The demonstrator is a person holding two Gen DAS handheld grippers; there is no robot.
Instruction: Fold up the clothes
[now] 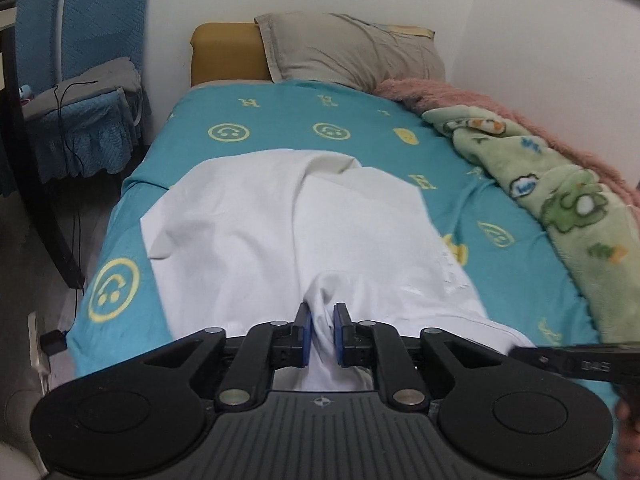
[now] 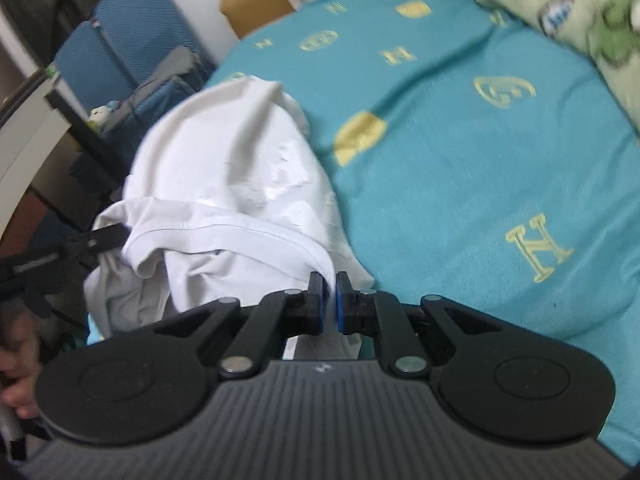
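A white T-shirt (image 1: 280, 220) lies spread on the teal bed sheet (image 1: 280, 120), its near end lifted and bunched. My left gripper (image 1: 322, 312) is shut on a fold of that near end, with cloth squeezed between the blue pads. In the right wrist view the same shirt (image 2: 240, 168) hangs bunched at the left, its collar seam (image 2: 248, 228) showing. My right gripper (image 2: 329, 284) is shut on the shirt's edge just below the seam. The other gripper's black finger (image 2: 100, 238) holds the cloth at the far left. A hand (image 2: 16, 376) shows at the left border.
A beige pillow (image 1: 352, 52) and a yellow headboard (image 1: 228, 52) sit at the bed's far end. A green printed blanket (image 1: 560, 200) and a pink one (image 1: 460, 96) run along the right wall. Blue-covered chairs (image 1: 92, 80) with a cable stand left of the bed.
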